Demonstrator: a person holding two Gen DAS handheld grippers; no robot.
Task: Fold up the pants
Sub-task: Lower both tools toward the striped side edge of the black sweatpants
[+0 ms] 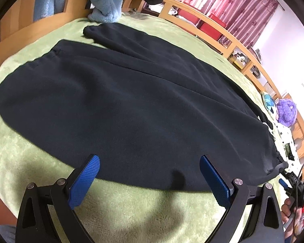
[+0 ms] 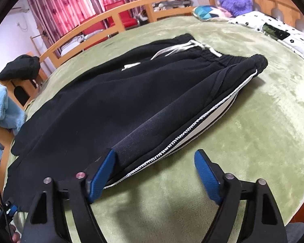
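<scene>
Currently, black fleece pants (image 1: 131,101) lie flat along the middle of the green plush bed (image 2: 263,121), bare blanket on every side. Left claw (image 1: 150,179) hovers over the near hem edge, jaws wide apart, gripping nothing. Right claw (image 2: 155,175) is likewise spread and empty beside the white-piped side seam (image 2: 192,125). White drawstring (image 2: 180,49) at the elastic waistband. Wooden rail (image 2: 103,20), pink curtains (image 2: 71,2) beyond.
</scene>
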